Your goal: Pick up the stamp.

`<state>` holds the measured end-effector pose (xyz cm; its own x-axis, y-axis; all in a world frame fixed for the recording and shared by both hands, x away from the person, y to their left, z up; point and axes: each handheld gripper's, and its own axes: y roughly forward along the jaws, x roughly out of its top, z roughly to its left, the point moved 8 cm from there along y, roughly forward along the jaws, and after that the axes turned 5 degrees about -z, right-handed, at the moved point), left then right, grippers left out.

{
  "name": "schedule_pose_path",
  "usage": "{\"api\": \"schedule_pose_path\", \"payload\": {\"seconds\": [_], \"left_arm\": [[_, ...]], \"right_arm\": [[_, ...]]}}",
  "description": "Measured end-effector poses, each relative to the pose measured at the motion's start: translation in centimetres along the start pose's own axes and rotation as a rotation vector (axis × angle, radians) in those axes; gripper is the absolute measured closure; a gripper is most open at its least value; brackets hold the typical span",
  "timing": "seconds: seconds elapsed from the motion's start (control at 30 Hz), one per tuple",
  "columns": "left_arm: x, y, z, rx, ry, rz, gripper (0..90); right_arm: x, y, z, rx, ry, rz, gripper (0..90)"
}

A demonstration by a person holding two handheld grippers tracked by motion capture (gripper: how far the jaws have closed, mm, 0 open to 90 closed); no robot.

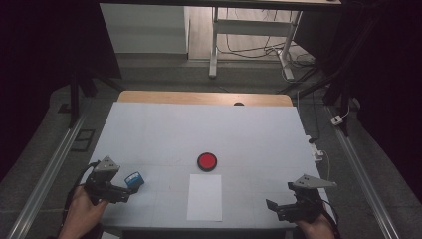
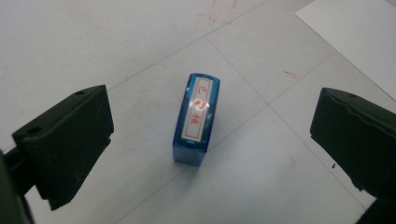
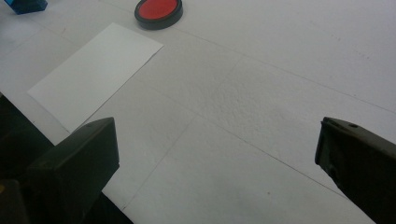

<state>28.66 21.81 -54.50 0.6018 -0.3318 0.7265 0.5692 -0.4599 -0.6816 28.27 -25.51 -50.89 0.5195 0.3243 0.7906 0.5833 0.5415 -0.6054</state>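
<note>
a white table (image 1: 149, 134) in a dim room. at its left, the left gripper (image 1: 130, 191) has its jaws wide apart around a blue stamp (image 2: 196, 119) lying flat, touching neither. closing off-centre could spin it or skid it away. past the white paper (image 1: 204, 197) and red ink pad (image 1: 206, 161), the right gripper (image 1: 272, 208) sits open over bare table.

High view looks down on table (image 1: 149, 134); gripper views sit close, sharing blue stamp (image 2: 196, 119).
</note>
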Motion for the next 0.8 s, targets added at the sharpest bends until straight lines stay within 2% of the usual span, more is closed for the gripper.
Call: {"api": "schedule_pose_path", "payload": {"seconds": [0.17, 0.43, 0.53, 0.63, 0.8], "left_arm": [[0.4, 0.5, 0.3, 0.003, 0.025, 0.011, 0.0], [0.6, 1.4, 0.7, -0.035, 0.043, 0.030, 0.0], [0.4, 2.0, 1.1, -0.031, 0.055, 0.055, 0.0], [0.0, 2.4, 1.3, -0.045, 0.068, 0.088, 0.0], [-0.3, 2.6, 1.2, -0.053, 0.082, 0.110, 0.4]], "right_arm": [[0.0, 0.0, 0.0, 0.002, -0.001, 0.002, 0.0], [0.0, 0.0, 0.1, 0.005, -0.001, 0.001, 0.0], [0.0, 0.1, 0.1, 0.005, -0.001, 0.001, 0.0], [0.0, 0.1, 0.1, 0.006, -0.003, 0.001, 0.0], [0.0, 0.1, 0.1, 0.008, -0.008, 0.002, 0.0]]}}
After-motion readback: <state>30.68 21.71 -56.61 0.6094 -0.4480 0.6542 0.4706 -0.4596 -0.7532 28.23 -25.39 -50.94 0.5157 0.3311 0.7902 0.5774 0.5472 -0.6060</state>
